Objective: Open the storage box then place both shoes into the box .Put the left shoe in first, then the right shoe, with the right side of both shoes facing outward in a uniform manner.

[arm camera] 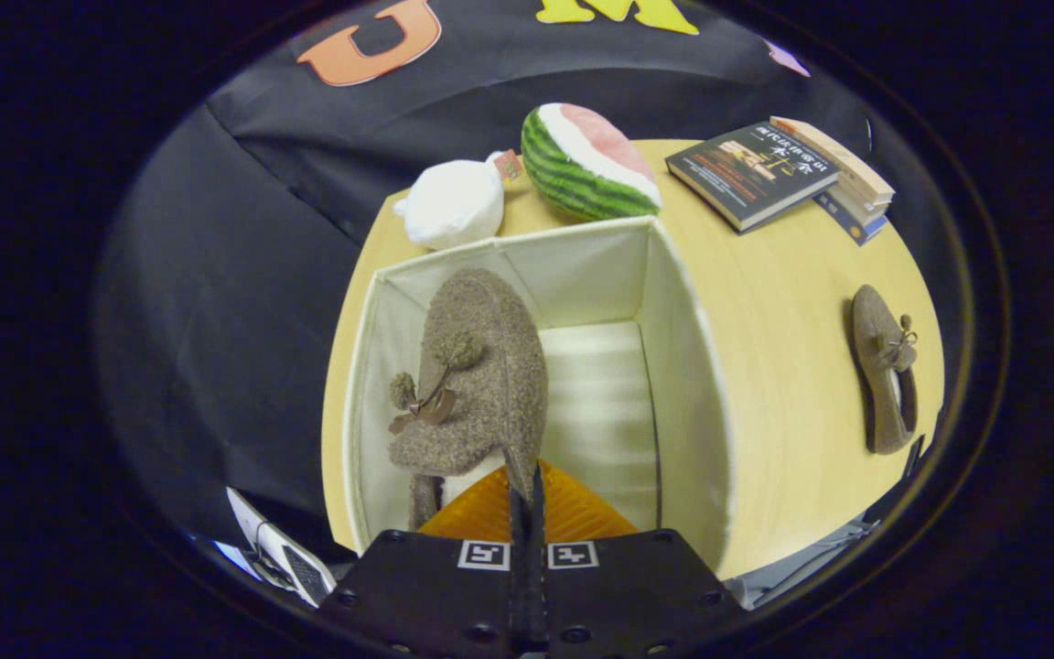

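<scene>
A watermelon plush (pixel 587 163), white pouch (pixel 452 205) and stacked books (pixel 781 172) lie on the table (pixel 792 366).

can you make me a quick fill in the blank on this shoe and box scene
1. The fingers are closed on the rim of a brown shoe held inside the open ____.
2. The other brown shoe lies on the ____, outside the box.
3. Beyond the storage box sits a plush slice of ____.
4. The stack of ____ lies beyond the shoe on the table.

Missing words: storage box; table; watermelon; books
</scene>
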`<state>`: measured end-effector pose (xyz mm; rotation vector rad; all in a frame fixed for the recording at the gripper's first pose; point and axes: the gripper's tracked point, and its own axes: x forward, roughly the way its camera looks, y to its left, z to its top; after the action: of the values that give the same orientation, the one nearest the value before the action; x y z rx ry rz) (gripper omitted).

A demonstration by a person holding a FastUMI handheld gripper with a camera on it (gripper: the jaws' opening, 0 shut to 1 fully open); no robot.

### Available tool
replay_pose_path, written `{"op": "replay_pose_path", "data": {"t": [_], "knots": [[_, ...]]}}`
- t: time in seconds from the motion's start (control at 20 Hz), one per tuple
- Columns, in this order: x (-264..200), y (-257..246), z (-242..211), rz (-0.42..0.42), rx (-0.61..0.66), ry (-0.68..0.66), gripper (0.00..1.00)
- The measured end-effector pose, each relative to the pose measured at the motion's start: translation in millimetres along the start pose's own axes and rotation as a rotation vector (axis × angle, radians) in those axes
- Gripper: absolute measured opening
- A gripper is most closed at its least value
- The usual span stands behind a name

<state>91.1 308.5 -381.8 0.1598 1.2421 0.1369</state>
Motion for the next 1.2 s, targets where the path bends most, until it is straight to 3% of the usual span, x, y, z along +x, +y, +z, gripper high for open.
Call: {"op": "replay_pose_path", "data": {"t": [0.2, 0.5, 0.6, 0.75, 0.9, 0.95, 1.2], "knots": [[35.3, 1.8, -5.4, -0.089, 0.021, 0.062, 0.01], [66.4, 3.5, -11.7, -0.123, 0.016, 0.147, 0.04], [68.6, 4.0, -11.2, -0.117, 0.018, 0.15, 0.04], [60.5, 6.3, -8.8, -0.08, 0.032, 0.135, 0.12], [37.3, 11.7, -1.3, -0.03, -0.001, 0.104, 0.37], [24.7, 15.7, -0.7, -0.005, -0.015, 0.1, 0.38], [-53.3, 12.6, 15.8, 0.096, -0.064, 0.014, 0.8]]}}
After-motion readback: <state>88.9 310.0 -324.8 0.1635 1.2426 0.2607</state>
